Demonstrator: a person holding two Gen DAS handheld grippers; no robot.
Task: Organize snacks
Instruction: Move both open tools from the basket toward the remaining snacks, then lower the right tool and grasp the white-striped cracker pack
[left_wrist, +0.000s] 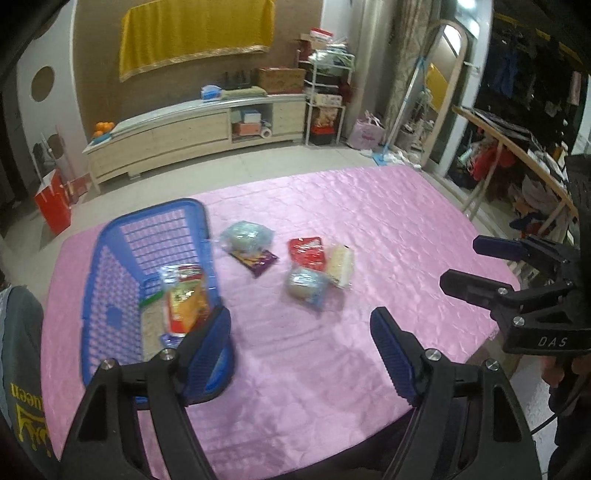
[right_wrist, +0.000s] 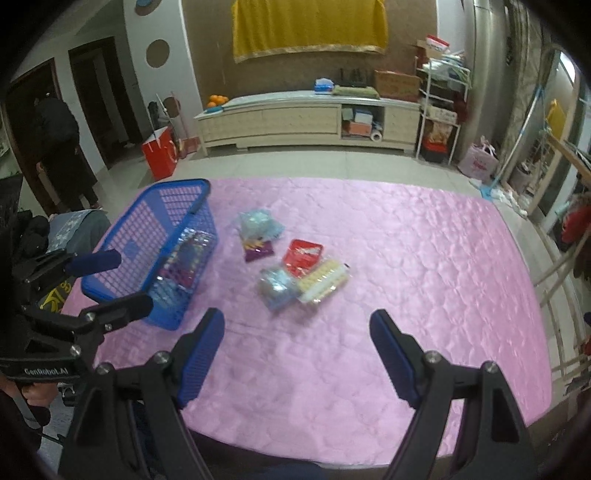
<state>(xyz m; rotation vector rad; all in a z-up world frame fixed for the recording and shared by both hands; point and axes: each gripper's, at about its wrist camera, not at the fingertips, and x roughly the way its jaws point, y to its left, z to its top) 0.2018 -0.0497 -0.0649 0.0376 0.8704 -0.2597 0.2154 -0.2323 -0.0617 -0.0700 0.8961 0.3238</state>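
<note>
A blue plastic basket (left_wrist: 110, 258) stands on the left of the pink-covered table (left_wrist: 369, 221) and holds an orange snack packet (left_wrist: 184, 306) and other packets. On the cloth lie a clear bag with a pale bun (left_wrist: 245, 236), a purple packet (left_wrist: 258, 262), a red packet (left_wrist: 306, 251), a second bun bag (left_wrist: 304, 286) and a cream biscuit pack (left_wrist: 340, 266). My left gripper (left_wrist: 301, 339) is open and empty beside the basket's near end. My right gripper (right_wrist: 297, 339) is open and empty, short of the snacks (right_wrist: 303, 273). The basket also shows in the right wrist view (right_wrist: 162, 236).
The other gripper shows at the right edge of the left wrist view (left_wrist: 495, 266) and the left edge of the right wrist view (right_wrist: 99, 280). A low TV cabinet (right_wrist: 306, 122) and a red bag (right_wrist: 159, 151) stand across the floor. A person (right_wrist: 62, 147) stands at a doorway.
</note>
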